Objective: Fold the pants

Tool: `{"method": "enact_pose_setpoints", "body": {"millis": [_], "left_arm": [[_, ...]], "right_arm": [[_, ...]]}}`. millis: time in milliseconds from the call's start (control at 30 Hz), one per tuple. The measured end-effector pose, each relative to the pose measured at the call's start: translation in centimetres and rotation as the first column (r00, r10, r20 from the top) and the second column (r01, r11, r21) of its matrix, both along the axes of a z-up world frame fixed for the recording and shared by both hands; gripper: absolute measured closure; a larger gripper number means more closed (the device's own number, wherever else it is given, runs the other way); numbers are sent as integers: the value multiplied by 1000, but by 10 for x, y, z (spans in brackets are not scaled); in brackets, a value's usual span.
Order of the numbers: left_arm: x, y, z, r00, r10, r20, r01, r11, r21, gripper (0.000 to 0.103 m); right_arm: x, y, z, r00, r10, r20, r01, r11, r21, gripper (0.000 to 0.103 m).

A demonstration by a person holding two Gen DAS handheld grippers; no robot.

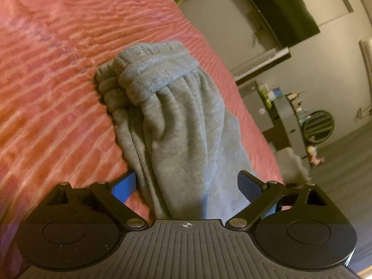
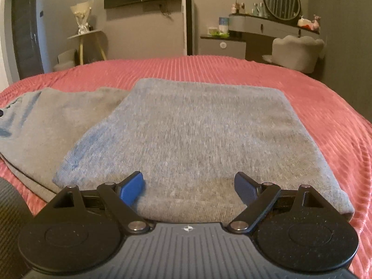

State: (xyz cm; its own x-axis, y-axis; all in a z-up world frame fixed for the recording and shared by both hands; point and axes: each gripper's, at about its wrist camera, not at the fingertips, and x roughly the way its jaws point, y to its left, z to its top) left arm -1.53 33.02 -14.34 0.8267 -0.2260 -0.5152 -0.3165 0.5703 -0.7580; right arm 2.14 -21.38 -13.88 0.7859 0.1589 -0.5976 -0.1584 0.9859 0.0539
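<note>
two grippers noted, both with jaws spread wide and holding nothing: left gripper [image 1: 187, 182] straddling the grey pants [image 1: 176, 125] at the near end without pinching, right gripper [image 2: 188, 186] poised over the near edge of the folded upper layer. pants lying on the pink ribbed bedspread [image 2: 325, 107], doubled over at least once, gathered waistband [image 1: 148, 69] bunched at the far end, a lower layer poking out to the left, not squared. judged well along but unfinished: edges to align, possibly one fold left.

You are working in dim, warm indoor light; both fisheye views are bending at the edges, and the left view's right side is blurring.
</note>
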Motion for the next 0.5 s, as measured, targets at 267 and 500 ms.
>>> {"method": "enact_pose_setpoints", "body": {"millis": [267,500], "left_arm": [[-1,14,-3,1000,1,11,-1,1000,-25,7],[1,23,-11,999,13,52,-10,998,-70,9]], "right_arm": [[3,2,-1,1000,3,10,-3,1000,-19,17],[3,3,-2,1000,1,12,-1,1000,-17,17]]}}
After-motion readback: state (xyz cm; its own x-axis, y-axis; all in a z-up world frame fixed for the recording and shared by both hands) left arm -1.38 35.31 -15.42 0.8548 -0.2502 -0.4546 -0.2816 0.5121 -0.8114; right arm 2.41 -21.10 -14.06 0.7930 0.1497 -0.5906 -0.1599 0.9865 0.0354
